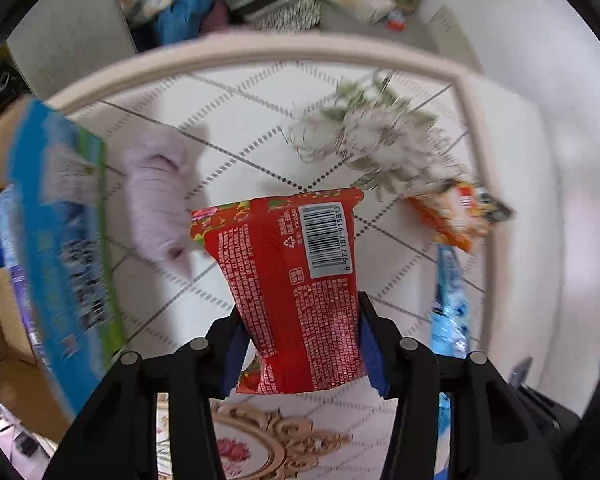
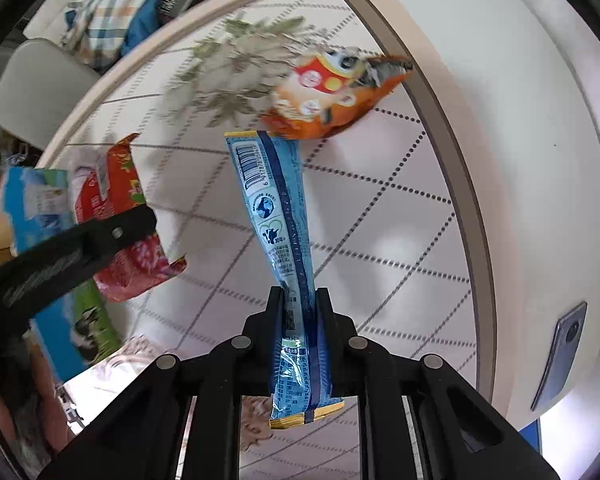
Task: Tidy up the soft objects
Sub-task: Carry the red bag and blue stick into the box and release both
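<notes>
1. The left gripper [image 1: 300, 344] has its fingers clamped on a red snack packet [image 1: 292, 280], which stands up between them with its barcode facing the camera, lifted above the table [image 1: 260, 112].
2. The right gripper [image 2: 300, 320] has its fingers closed tight on a long blue packet [image 2: 276, 216], held upright off the quilted cloth.
3. An orange snack bag [image 2: 328, 96] lies on the table just beyond the tip of the blue packet, beside a printed flower spray [image 2: 236, 68].
4. A pale lilac soft toy [image 1: 160, 196] lies on the table left of the red packet.
5. A blue-and-green carton [image 1: 60, 240] stands at the far left edge, blurred.
6. A phone [image 2: 560, 360] rests on the white surface outside the table's rim.
</notes>
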A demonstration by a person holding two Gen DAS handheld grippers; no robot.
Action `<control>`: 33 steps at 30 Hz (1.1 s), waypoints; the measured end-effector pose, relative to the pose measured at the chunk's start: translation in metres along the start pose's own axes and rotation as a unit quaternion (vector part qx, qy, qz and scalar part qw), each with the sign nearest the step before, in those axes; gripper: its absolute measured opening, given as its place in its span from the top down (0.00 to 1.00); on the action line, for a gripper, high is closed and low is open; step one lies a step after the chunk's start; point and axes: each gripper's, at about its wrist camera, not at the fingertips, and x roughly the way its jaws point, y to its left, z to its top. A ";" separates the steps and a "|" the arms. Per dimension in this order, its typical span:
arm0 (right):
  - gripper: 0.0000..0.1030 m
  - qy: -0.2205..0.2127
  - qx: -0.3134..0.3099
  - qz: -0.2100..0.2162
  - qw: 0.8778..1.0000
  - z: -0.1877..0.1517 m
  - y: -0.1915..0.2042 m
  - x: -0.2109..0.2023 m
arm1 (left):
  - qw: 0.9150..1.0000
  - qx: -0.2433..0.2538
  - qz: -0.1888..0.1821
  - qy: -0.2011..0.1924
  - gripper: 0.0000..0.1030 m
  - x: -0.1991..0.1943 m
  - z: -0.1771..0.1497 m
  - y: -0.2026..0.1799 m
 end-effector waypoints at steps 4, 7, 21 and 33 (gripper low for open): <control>0.84 -0.026 -0.015 0.010 0.999 -0.020 0.021 -0.037 | 0.999 0.009 -0.016 -0.051 0.55 -0.061 -0.025 0.023; 0.84 -0.043 -0.020 0.029 0.998 -0.036 0.051 -0.063 | 0.996 0.007 -0.019 -0.082 0.55 -0.108 -0.044 0.062; 0.84 -0.095 -0.130 0.096 0.982 -0.091 0.274 -0.124 | 0.987 -0.034 0.056 -0.148 0.55 -0.204 -0.091 0.240; 0.85 -0.072 -0.147 0.053 0.985 -0.093 0.356 -0.072 | 0.986 -0.072 0.064 -0.137 0.55 -0.192 -0.090 0.319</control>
